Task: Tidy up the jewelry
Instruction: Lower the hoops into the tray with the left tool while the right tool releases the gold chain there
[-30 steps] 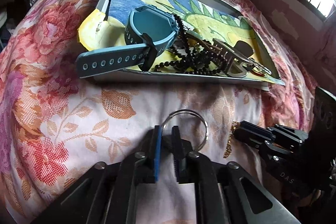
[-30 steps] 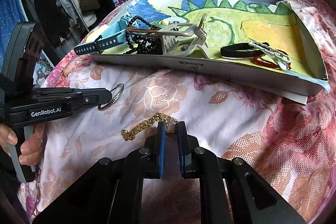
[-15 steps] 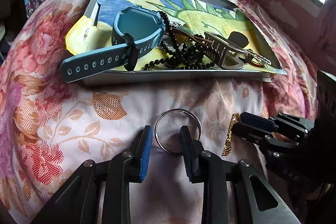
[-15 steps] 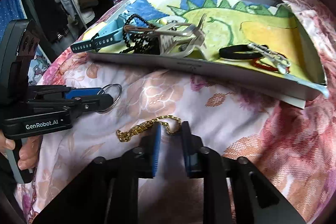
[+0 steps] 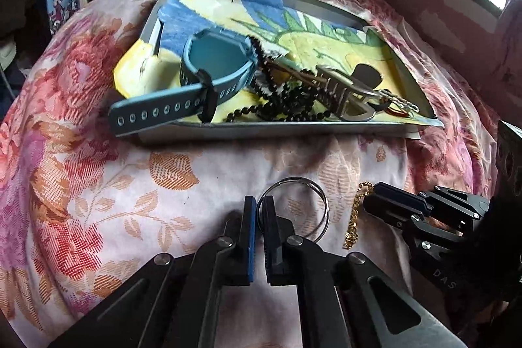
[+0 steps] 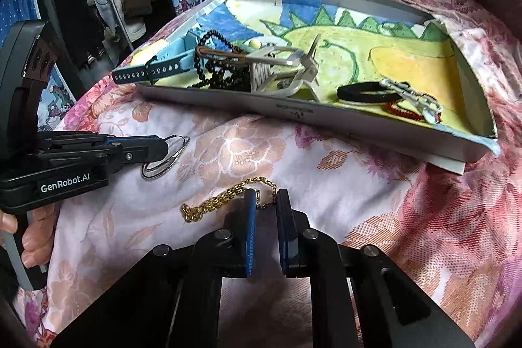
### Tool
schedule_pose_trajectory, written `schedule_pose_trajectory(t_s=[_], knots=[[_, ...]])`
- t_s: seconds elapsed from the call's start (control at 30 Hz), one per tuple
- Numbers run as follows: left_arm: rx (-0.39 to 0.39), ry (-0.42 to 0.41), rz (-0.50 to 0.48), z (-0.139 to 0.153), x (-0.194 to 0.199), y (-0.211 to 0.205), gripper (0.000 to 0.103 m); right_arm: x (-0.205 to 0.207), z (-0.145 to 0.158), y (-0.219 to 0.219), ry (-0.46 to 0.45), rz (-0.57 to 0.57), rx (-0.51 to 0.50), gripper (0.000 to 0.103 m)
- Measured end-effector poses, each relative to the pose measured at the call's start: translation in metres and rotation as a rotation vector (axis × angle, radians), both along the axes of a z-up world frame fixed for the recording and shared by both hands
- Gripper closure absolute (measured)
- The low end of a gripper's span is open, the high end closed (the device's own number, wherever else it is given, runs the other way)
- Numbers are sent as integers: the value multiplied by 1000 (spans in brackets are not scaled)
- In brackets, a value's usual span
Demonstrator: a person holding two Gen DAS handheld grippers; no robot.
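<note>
Half a second ago the left tool [image 5: 257, 207] stood spread around the ring [image 5: 293, 211]; now its fingers have come together on the ring's left edge, pinching the wire between the pads, with most of the loop lying to the right of the fingertips on the bedspread [image 5: 98, 185]. Meanwhile the right tool [image 6: 265, 198] has opened a little wider and sits with its fingers apart over the gold chain [image 6: 225, 199], whose near end loops between the two tips; the rest of the chain trails off to the left of the tool across the cloth. It is not gripping the chain.

Ahead of both tools lies the tray [image 6: 293, 111], lined with a dinosaur drawing. From the left tool's view a blue watch [image 5: 208, 77] sits nearest on the left, its strap hanging over the tray's front rim. Black beads [image 5: 280, 100] are heaped just right of it, touching a metal clip [image 5: 345, 93]. From the right tool's view a black band [image 6: 362, 93] lies ahead and to the right, with a silver clasp [image 6: 411, 98] and a red bracelet [image 6: 404, 113] beside it. A hand [image 6: 32, 237] holds the left tool's grip at the far left.
</note>
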State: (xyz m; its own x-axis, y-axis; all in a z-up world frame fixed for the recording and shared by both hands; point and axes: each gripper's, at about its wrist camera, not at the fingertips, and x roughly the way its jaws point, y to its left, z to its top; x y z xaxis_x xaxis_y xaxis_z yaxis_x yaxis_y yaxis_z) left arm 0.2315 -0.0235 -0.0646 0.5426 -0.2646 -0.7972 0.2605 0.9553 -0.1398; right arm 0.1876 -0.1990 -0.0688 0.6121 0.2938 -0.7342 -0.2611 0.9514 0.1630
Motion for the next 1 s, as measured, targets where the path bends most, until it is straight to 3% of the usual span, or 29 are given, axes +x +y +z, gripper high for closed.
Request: schedule_pose_trajectory(t_s=[0.47,0.73,1.0], knots=[[-74,-155,-21,46,-17,-2,99,-10,39,-13,-175,-49,-6,92],[-98,-206,0,77,4,-9,99,-9,77,-36,-285,-100,15,92],[-65,-198,22,79,40,-33,99,8,80,-63,-301,-175,39,92]])
